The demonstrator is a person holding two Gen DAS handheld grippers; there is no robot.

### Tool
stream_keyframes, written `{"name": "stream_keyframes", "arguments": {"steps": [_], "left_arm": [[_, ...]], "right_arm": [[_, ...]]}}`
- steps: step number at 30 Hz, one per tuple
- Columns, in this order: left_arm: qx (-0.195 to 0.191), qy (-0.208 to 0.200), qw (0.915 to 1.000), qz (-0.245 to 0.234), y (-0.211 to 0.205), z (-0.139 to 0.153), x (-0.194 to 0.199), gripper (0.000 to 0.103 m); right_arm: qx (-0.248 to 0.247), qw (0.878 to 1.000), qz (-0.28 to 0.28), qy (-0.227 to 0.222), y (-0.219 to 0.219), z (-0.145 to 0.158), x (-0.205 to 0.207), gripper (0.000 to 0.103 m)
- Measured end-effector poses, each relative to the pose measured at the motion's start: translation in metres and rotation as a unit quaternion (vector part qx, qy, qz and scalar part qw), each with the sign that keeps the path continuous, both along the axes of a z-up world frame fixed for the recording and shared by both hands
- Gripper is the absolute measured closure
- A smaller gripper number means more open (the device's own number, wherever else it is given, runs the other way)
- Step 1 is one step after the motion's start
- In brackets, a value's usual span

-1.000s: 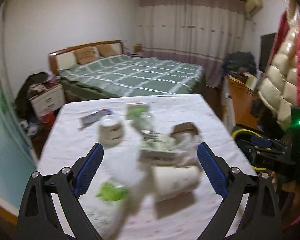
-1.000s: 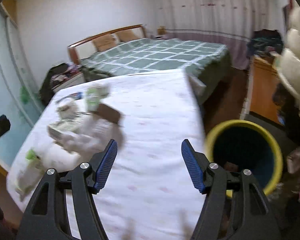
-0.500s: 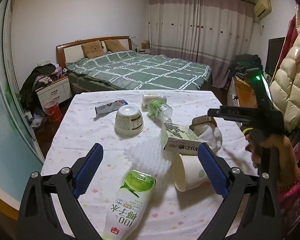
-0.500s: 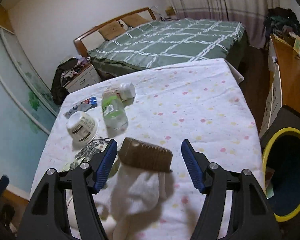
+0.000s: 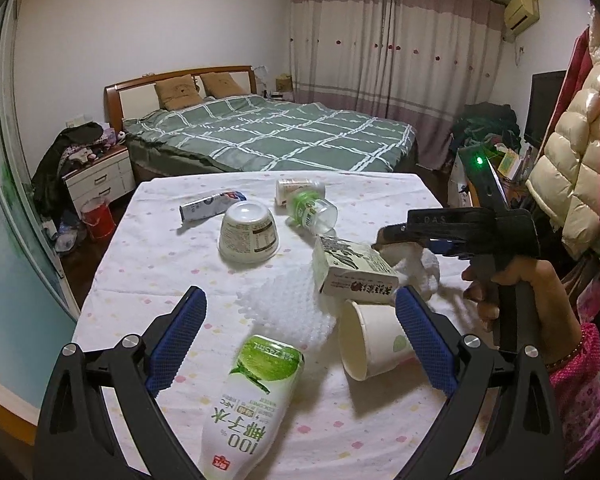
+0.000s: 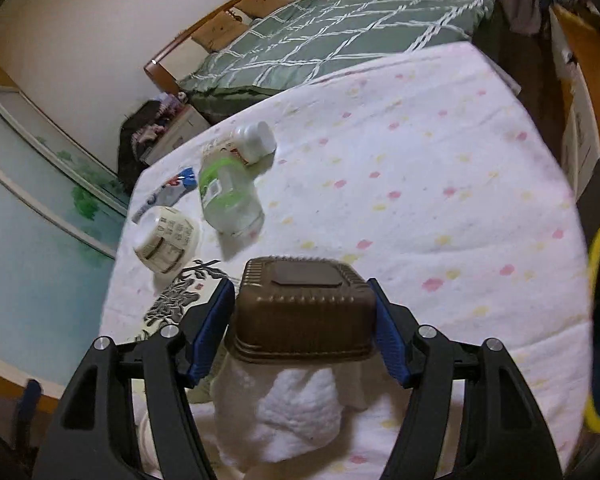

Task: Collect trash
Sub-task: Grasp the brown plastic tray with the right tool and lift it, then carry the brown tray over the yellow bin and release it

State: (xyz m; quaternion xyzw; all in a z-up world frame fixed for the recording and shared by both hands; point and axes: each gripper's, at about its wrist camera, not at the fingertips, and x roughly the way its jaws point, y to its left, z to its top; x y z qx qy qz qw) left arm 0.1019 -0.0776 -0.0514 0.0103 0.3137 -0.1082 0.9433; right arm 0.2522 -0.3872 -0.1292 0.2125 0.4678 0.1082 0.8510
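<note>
My right gripper (image 6: 302, 320) is open, its blue pads close on either side of an upturned brown plastic tray (image 6: 304, 312). The tray rests on crumpled white tissue (image 6: 296, 408). I cannot tell whether the pads touch it. My left gripper (image 5: 300, 304) hangs open above a green-and-white coconut water bottle (image 5: 256, 392), a tipped paper cup (image 5: 372, 340) and white foam netting (image 5: 288, 304). A printed carton (image 5: 352, 268) lies just beyond. In the left wrist view a hand holds the right gripper (image 5: 392, 234) at the carton's right.
Farther back on the dotted tablecloth (image 5: 160, 272) lie an upturned bowl (image 5: 248, 232), a clear green-labelled bottle (image 5: 312, 212), a small white bottle (image 5: 288, 190) and a tube box (image 5: 212, 208). A yellow-rimmed bin (image 6: 598, 248) stands right of the table. A bed lies behind.
My right gripper swung left from the bin side, moved in and down, and now has the brown tray between its jaws. The left gripper stayed over the same trash.
</note>
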Motion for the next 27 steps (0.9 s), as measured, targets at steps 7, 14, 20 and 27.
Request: {"name": "stream_keyframes", "arguments": {"steps": [7, 14, 20, 27], "left_arm": [[0.005, 0.006, 1.0, -0.005, -0.006, -0.005, 0.001, 0.009], [0.007, 0.006, 0.9999, -0.012, -0.01, -0.006, 0.0, 0.009], [0.008, 0.009, 0.9997, -0.023, -0.018, -0.008, -0.002, 0.009], [0.015, 0.017, 0.9988, -0.043, -0.036, -0.015, -0.001, 0.009]], "right_arm": [[-0.016, 0.999, -0.009, -0.047, -0.003, 0.024, -0.017, 0.042], [-0.037, 0.995, -0.041, -0.088, -0.029, 0.05, -0.044, 0.042], [-0.091, 0.984, -0.116, -0.096, -0.088, 0.051, -0.074, 0.042], [-0.138, 0.962, -0.232, -0.049, -0.188, 0.015, -0.102, 0.042]]}}
